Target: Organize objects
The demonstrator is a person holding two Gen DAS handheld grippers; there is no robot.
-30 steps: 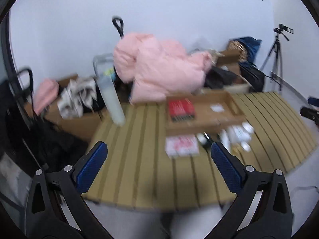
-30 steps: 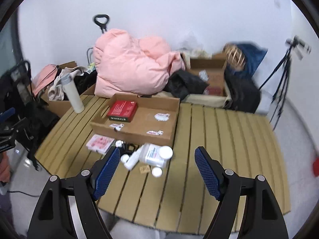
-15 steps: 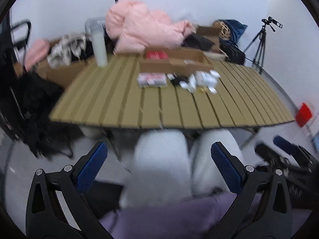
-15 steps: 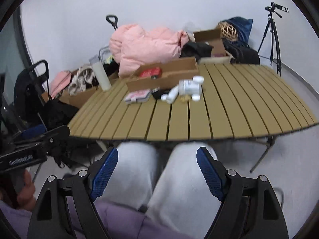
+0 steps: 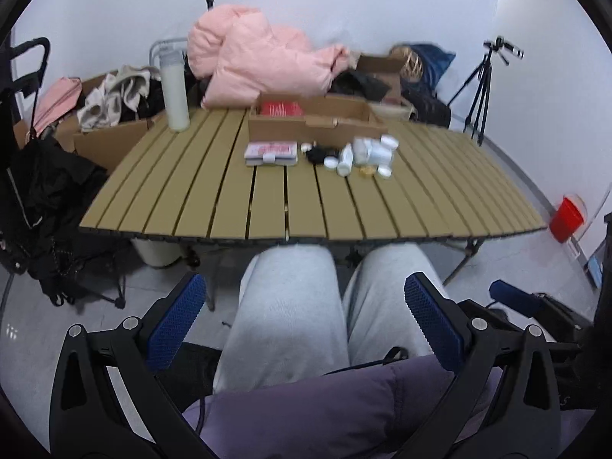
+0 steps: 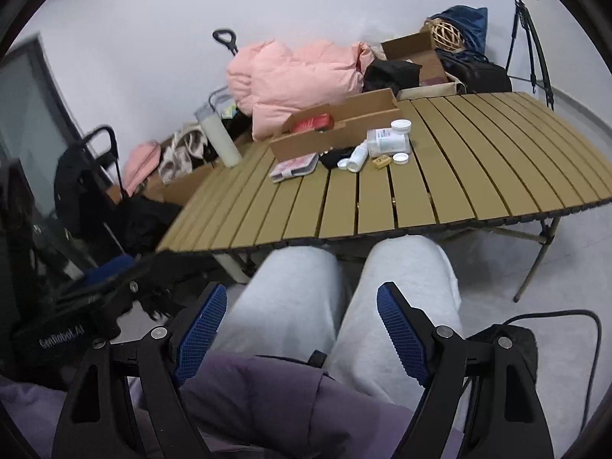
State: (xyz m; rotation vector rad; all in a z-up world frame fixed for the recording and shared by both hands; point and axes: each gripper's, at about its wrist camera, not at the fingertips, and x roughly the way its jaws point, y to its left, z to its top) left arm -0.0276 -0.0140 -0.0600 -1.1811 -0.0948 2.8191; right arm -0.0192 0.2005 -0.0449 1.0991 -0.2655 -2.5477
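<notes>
A slatted wooden table (image 5: 267,206) (image 6: 478,176) stands ahead. On it lie a cardboard tray (image 5: 317,124) (image 6: 336,134) holding a red box (image 5: 281,108) (image 6: 311,122), a pink-patterned case (image 5: 271,153) (image 6: 294,164), a black item (image 5: 319,153), white bottles (image 5: 373,151) (image 6: 386,141), loose white caps and a small yellow piece (image 6: 382,161). My left gripper (image 5: 306,319) and right gripper (image 6: 300,331) are both open and empty, held low over the person's grey-trousered lap (image 5: 294,306), well short of the table.
A tall white bottle (image 5: 174,91) (image 6: 220,137) stands at the table's far left. A pink jacket (image 5: 260,65), boxes and bags sit behind. A tripod (image 5: 482,88), a red bin (image 5: 568,218) and a black trolley (image 6: 88,187) flank the table.
Both grippers have pulled back from over the table and dropped to lap height. The table now sits farther off. Both stay open.
</notes>
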